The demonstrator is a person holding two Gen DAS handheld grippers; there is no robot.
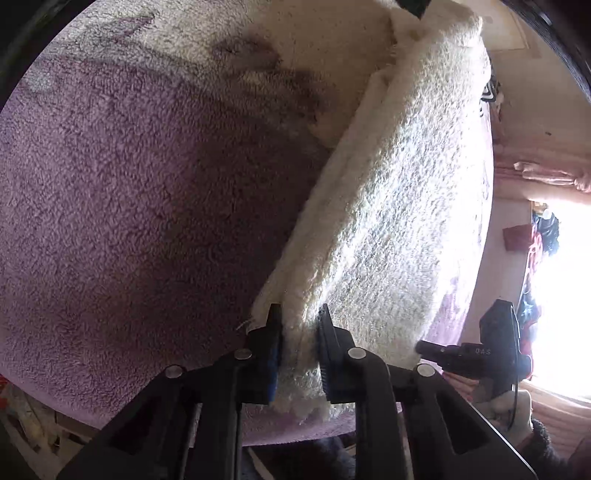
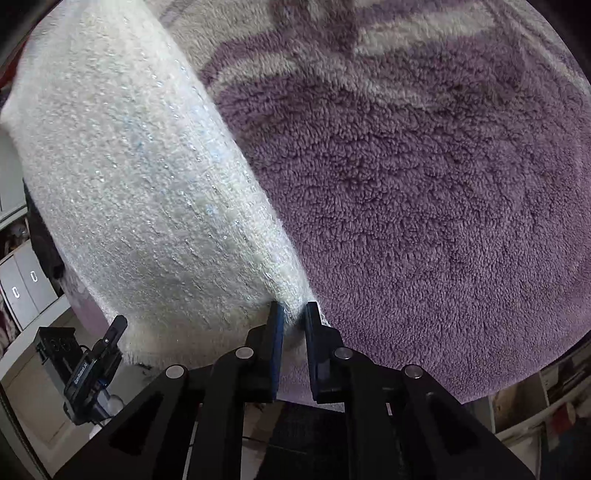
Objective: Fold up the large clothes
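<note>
Fuzzy cream-white knit garment [image 2: 147, 192]: off-white pile throughout, with small glinting threads that catch pale blue and silver in lengthwise lines; cream-yellow along its folded edge [image 1: 332, 229].

Plush purple fleece blanket [image 2: 424, 221]: dusty mauve ground, with pale cream-grey streaks and bands at the far end [image 1: 122, 33].

Black plastic left gripper [image 1: 299, 321]: matt black, blue pads, silver round pins.

Black plastic right gripper [image 2: 293, 314]: matt black, dark blue pads, silver round pins.

Pink gathered curtain [image 1: 546, 173]: soft rose pink.
</note>
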